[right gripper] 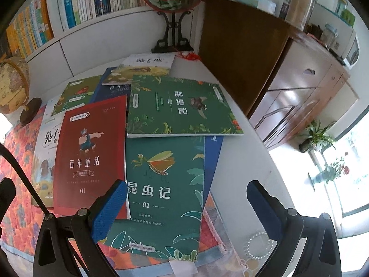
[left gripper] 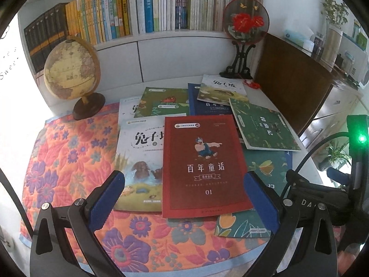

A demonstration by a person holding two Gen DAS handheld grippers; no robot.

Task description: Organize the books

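The left hand-held gripper [left gripper: 184,198] hangs with its blue pads wide apart and nothing between them, framing the lower part of the red book [left gripper: 203,164]; the right hand-held gripper [right gripper: 186,207] is likewise spread and empty, over the teal insect book [right gripper: 161,196]. Both books lie flat in a loose, overlapping scatter on the bench [right gripper: 242,161], partly on the floral quilted mat [left gripper: 69,161]; the red book rests on top of a white rabbit book [left gripper: 138,152], and a green insect book [right gripper: 182,106] lies askew further back, overlapping the teal one's top edge. These look like thin softcovers: light, flexible, with smooth covers likely to slide over one another, so I would pinch a free overhanging edge or the spine side rather than the middle. The left wrist view alone shows the whole globe [left gripper: 71,69] and the wide shelved row of books [left gripper: 138,11]; the right wrist view alone shows a clear glass dish [right gripper: 260,245] at the bench's near edge.
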